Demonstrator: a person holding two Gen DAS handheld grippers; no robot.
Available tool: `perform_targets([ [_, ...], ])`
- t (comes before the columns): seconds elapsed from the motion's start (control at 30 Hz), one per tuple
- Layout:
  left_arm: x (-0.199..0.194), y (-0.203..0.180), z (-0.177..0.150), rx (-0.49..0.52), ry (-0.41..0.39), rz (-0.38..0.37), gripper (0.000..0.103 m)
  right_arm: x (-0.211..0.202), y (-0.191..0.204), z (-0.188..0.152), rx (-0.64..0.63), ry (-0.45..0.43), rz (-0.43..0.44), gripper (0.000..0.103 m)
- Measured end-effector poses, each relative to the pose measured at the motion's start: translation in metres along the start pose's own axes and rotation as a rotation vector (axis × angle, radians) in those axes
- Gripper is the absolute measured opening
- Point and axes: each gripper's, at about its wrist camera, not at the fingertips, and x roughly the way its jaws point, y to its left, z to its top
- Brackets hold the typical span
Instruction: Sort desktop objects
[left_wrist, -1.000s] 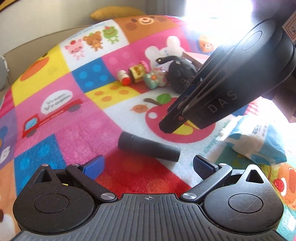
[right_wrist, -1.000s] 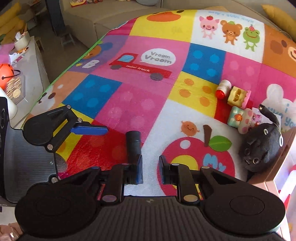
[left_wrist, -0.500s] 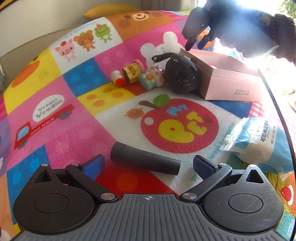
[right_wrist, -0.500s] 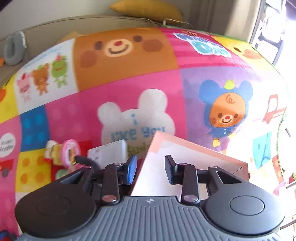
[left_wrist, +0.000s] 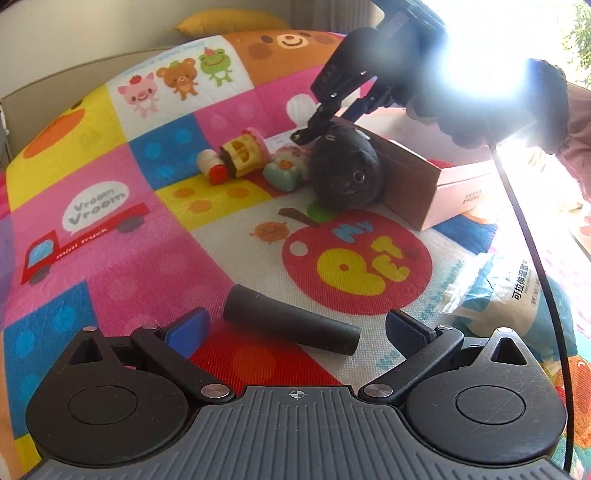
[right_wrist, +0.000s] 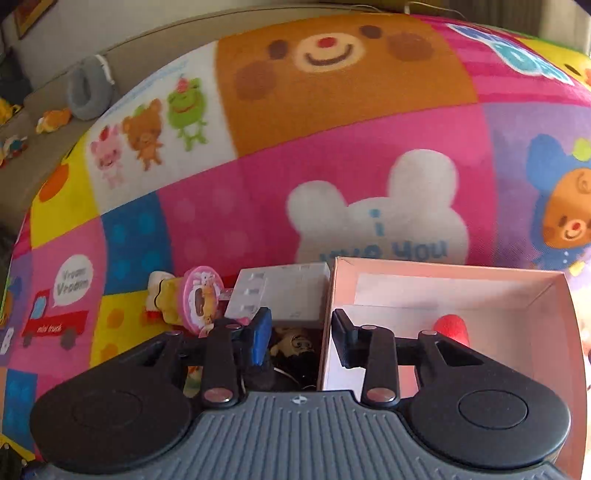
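A black cylinder (left_wrist: 291, 322) lies on the colourful play mat just ahead of my left gripper (left_wrist: 295, 326), which is open and empty, its jaws wide apart on either side of it. A black plush cat (left_wrist: 345, 171) leans against a pink cardboard box (left_wrist: 460, 184). My right gripper (right_wrist: 299, 338) is open and hovers over the plush cat (right_wrist: 295, 347) and the box's left wall (right_wrist: 327, 321); it also shows in the left wrist view (left_wrist: 314, 123), just above the cat. A red object (right_wrist: 452, 328) lies inside the box.
Small toys sit left of the cat: a yellow-pink toy (left_wrist: 243, 153), a red-capped piece (left_wrist: 212, 168), a mint bear (left_wrist: 286, 173). A white tray (right_wrist: 284, 293) lies behind them. A blue-white packet (left_wrist: 513, 295) lies at the right. A sofa borders the mat.
My right gripper has swung from beside the black cylinder over to the box and come down over the plush cat, its jaws opening wider. My left gripper stayed in place.
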Motion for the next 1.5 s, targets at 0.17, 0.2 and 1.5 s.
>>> perform_targets([
  [0.17, 0.001, -0.002, 0.0, 0.009, 0.004, -0.001, 0.103, 0.003, 0.036, -0.001, -0.074, -0.008, 0.048, 0.036],
  [0.2, 0.001, -0.002, 0.0, 0.01, 0.005, -0.002, 0.103, 0.004, 0.041, -0.001, -0.092, -0.012, 0.048, 0.036],
  [1.5, -0.028, -0.056, -0.007, -0.012, 0.065, 0.22, 0.103, -0.139, 0.043, -0.209, -0.391, 0.204, 0.114, 0.073],
])
